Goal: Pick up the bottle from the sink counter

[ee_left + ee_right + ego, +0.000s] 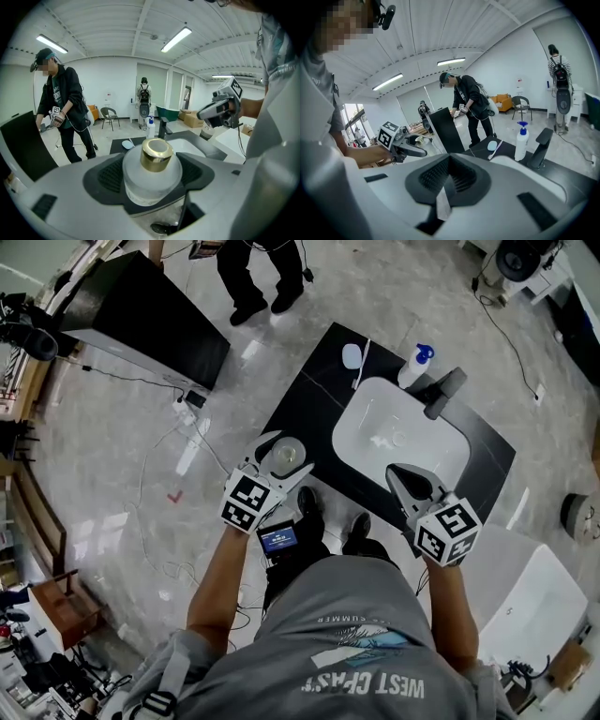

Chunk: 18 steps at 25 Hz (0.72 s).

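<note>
A frosted bottle (287, 454) with a gold cap (157, 153) sits between the jaws of my left gripper (288, 457), which is shut on its body (152, 174). It hangs just off the left front edge of the black sink counter (309, 390). My right gripper (401, 472) hovers over the front rim of the white sink (352, 427). Its jaws (449, 180) are shut with nothing held. Each gripper shows in the other's view: the right gripper (220, 110) and the left gripper (401, 143).
At the counter's back stand a white pump bottle with a blue top (415, 367), a black faucet (445, 390) and a small white oval dish (352, 356). A black panel (141, 310) and a standing person (262, 277) are to the left. A white tub (539, 606) lies at the right.
</note>
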### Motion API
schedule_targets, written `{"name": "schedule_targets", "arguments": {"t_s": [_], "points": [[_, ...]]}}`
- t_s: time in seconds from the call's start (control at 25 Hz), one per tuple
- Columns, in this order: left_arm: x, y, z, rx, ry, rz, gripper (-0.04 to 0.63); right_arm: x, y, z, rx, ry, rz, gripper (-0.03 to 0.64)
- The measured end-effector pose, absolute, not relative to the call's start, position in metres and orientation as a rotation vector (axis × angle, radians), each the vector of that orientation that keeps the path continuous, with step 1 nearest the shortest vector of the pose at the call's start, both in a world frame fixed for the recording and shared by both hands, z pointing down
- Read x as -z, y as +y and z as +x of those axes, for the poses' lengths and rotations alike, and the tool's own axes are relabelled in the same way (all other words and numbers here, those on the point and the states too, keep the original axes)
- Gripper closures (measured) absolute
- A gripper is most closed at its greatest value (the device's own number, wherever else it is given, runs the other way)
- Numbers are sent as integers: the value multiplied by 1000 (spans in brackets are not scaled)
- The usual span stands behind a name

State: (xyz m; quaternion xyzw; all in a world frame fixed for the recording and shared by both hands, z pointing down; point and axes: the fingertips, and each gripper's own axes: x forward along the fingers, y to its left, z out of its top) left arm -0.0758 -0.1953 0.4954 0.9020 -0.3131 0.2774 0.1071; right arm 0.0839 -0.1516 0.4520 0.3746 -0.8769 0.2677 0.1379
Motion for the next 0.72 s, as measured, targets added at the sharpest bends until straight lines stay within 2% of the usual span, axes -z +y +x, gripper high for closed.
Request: {"name": "schedule_targets", "arguments": {"t_s": [0.72], "points": [[-488,-194,-79,-787,-988,2632,255,-441,-150,90,-732,-2557,1053,615]]}}
